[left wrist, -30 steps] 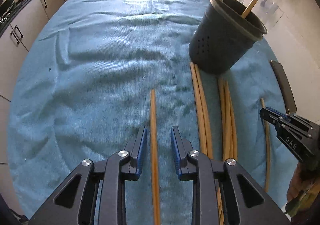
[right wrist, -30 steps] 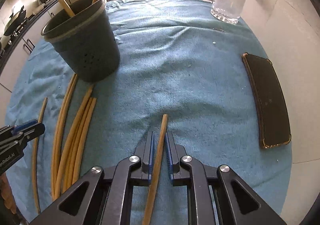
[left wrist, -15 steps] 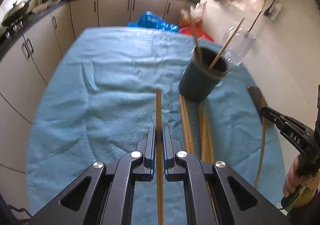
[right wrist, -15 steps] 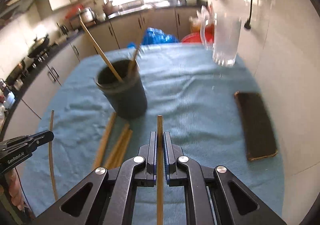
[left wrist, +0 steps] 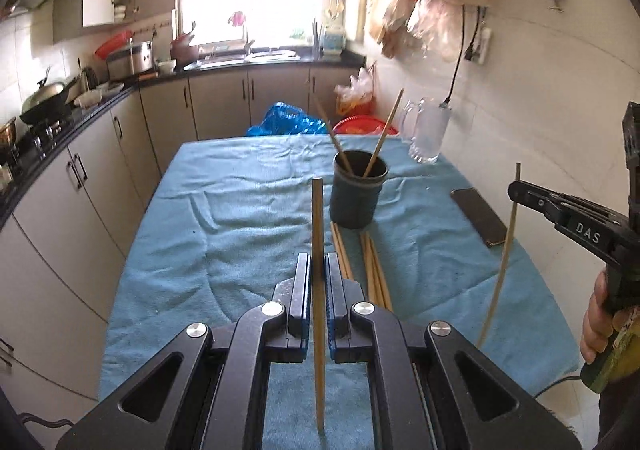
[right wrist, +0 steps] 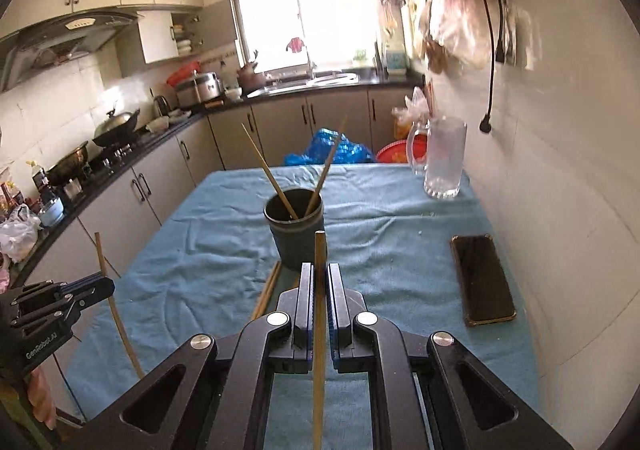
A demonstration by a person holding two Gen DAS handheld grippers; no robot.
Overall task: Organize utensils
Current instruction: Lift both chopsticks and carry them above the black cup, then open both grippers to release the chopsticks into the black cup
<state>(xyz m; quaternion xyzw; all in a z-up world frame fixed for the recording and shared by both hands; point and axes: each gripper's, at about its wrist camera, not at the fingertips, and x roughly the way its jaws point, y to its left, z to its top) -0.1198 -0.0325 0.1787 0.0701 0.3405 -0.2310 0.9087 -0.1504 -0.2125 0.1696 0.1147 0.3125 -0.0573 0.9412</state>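
The left gripper [left wrist: 318, 282] is a black plastic frame with triangular cut-outs in its arms, four round silver screw heads set behind its fingers, and blue ribbed pads [left wrist: 329, 290] lining the inner faces. The right gripper [right wrist: 319, 286] is built alike, black with blue pads. White lettering marks the outer side of each. Behind the right one, a hand [left wrist: 598, 322] wraps a green handle.

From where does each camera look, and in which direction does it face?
Left wrist: on the left gripper, facing the holder across the towel; its chopstick and the right gripper with a hand show.
Right wrist: on the right gripper, facing the same way; the left gripper shows.
Shared: holder, phone, mug.
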